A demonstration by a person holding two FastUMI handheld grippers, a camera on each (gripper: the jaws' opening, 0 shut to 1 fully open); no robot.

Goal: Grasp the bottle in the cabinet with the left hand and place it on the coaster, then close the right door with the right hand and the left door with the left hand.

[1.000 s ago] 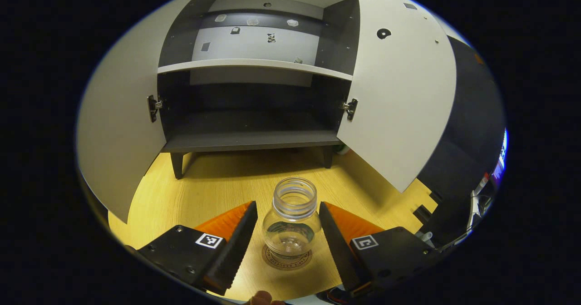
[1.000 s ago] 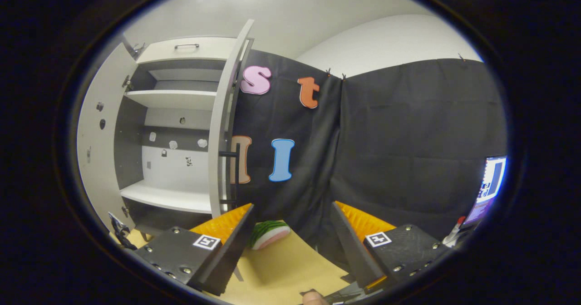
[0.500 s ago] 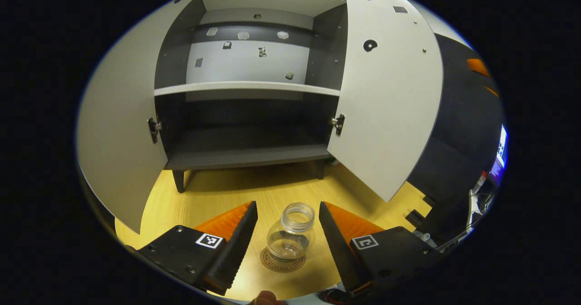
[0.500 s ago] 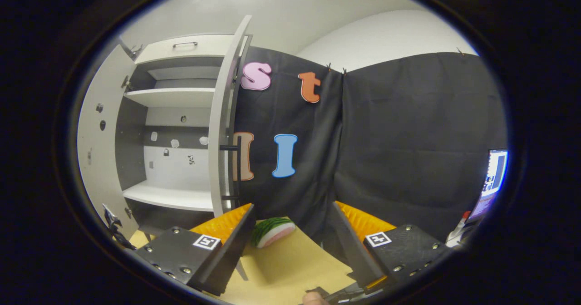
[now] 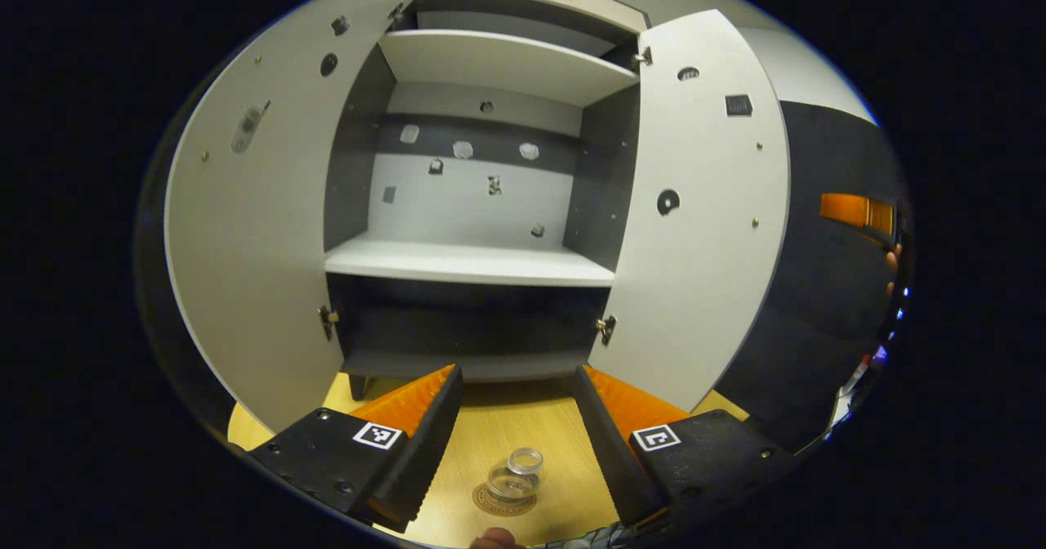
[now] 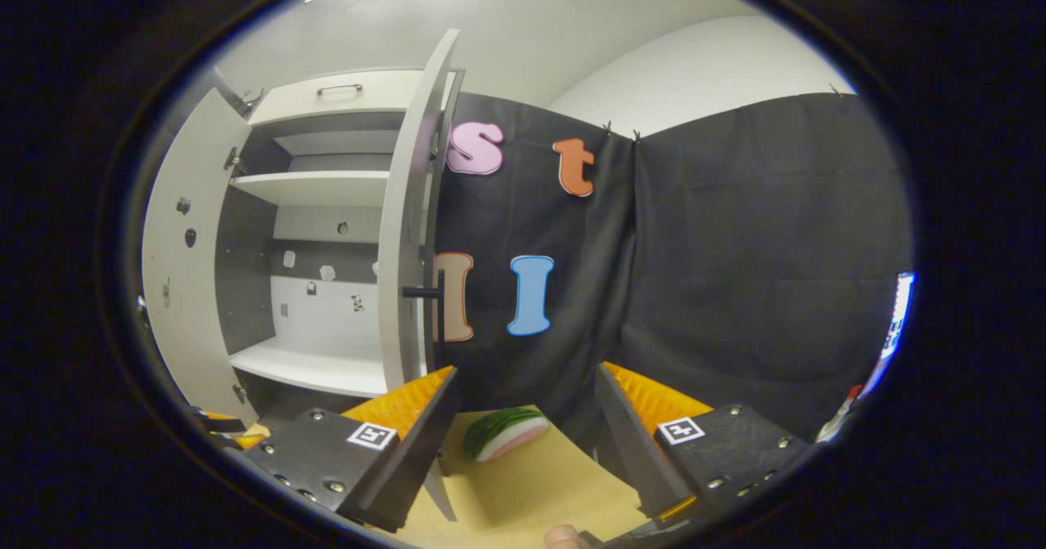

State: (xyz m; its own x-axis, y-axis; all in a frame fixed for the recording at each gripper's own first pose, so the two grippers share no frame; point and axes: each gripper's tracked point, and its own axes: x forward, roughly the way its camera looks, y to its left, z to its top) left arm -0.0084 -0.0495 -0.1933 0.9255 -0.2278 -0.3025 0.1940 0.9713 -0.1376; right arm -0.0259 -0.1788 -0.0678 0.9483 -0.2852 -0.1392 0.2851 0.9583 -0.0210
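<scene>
The bottle (image 5: pixel 516 474) stands upright on the coaster (image 5: pixel 507 501) on the table (image 5: pixel 498 426), low centre of the left gripper view, apart from my left gripper (image 5: pixel 515 435), fingers spread. Next I judge is the right door (image 6: pixel 406 230): edge-on, upper left of my right gripper (image 6: pixel 523 443), fingers spread and empty.

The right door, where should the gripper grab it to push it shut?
Probably by the dark bar handle on the right door. It sticks out from the outer face near the free edge, far from the hinges, so the door should swing easily. The right gripper, open, could come from the outer side and close on the bar, or just press that face.
</scene>
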